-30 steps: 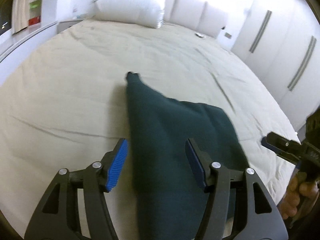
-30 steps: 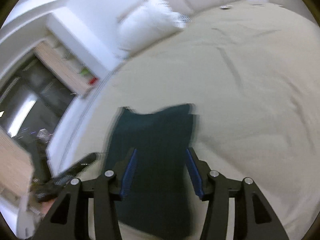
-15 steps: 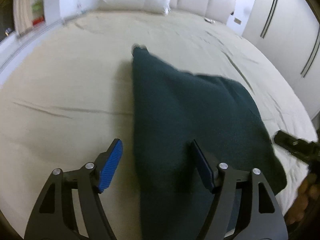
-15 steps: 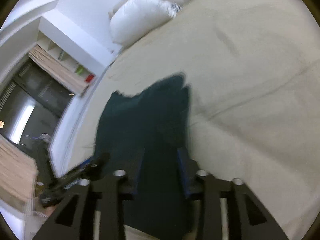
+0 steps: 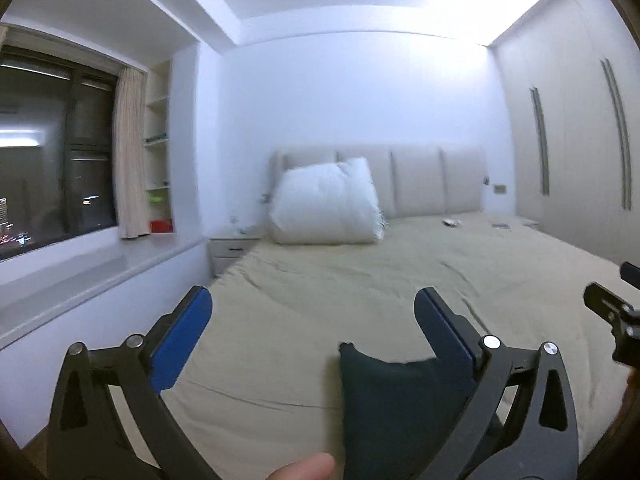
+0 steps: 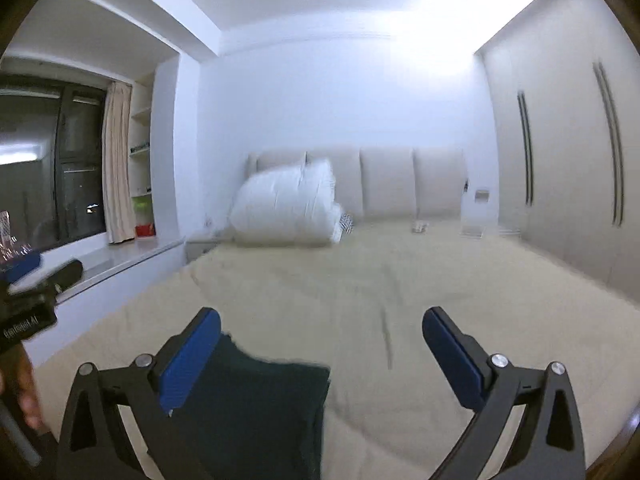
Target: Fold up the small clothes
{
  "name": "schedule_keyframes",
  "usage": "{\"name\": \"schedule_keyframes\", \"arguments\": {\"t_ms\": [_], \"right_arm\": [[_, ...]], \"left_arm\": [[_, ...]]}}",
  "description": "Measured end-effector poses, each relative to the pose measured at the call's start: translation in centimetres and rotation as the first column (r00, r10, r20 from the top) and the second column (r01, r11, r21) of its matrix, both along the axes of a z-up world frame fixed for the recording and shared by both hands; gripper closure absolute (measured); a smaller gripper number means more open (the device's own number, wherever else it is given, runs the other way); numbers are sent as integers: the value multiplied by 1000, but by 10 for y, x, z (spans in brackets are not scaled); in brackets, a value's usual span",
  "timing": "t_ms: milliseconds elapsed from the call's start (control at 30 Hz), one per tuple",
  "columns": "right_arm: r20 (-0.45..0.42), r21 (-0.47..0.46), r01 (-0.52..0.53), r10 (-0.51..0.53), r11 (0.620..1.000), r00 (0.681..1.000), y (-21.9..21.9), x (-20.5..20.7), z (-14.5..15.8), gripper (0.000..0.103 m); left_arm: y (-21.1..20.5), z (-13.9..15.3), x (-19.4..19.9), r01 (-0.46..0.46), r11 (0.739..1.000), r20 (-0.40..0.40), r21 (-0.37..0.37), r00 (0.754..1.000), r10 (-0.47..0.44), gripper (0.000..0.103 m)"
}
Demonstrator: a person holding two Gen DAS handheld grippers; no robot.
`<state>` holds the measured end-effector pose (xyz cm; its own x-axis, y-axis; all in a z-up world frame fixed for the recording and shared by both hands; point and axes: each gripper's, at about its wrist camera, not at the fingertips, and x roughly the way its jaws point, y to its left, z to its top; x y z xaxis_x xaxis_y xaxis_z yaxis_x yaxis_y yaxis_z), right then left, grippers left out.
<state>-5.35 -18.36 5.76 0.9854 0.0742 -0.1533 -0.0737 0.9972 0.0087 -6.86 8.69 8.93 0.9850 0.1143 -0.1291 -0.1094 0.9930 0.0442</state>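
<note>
A dark teal folded garment (image 5: pixel 396 404) lies flat on the beige bed (image 5: pixel 360 280) near its front edge. It also shows in the right wrist view (image 6: pixel 256 408). My left gripper (image 5: pixel 312 316) is open wide and empty, raised above the bed, with the garment low and to its right. My right gripper (image 6: pixel 320 332) is open wide and empty, with the garment low and to its left. Both cameras point level across the room. The right gripper's tip shows at the left view's right edge (image 5: pixel 612 308).
A white pillow (image 5: pixel 326 202) leans on the padded headboard (image 5: pixel 420 184). A nightstand (image 5: pixel 232 250) and window ledge (image 5: pixel 80 280) run along the left. Wardrobe doors (image 5: pixel 580 140) stand on the right. Small items (image 5: pixel 452 222) lie near the headboard.
Both grippers tilted up from looking down at the garment to looking level across the room. Both opened wider. The garment stays flat on the bed, now low in both views.
</note>
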Motion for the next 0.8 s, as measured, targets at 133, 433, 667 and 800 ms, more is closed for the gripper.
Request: {"name": "schedule_keyframes", "arguments": {"t_ms": [133,433,667,800], "right_arm": [[-51,8,-41,41,999,998,0,-10,21,0],[-324,-19,98,-98,995,941,-3,16,-16,0],[-464,-27,157,-152,987,873,-8,21,-74,0],[-517,-34,162,-156,986,842,-5,20,-94,0]], "left_arm": [[-5,20,-22,27,1000,-41,2,999,-27,0],[-22,-42,-9,92,993,-401,-79,909,-117,0],[-25,-126,33,60,987,-595,-147,792,-136,0],[-22,-151,47,50,987,-619,-151,774,-134,0]]}}
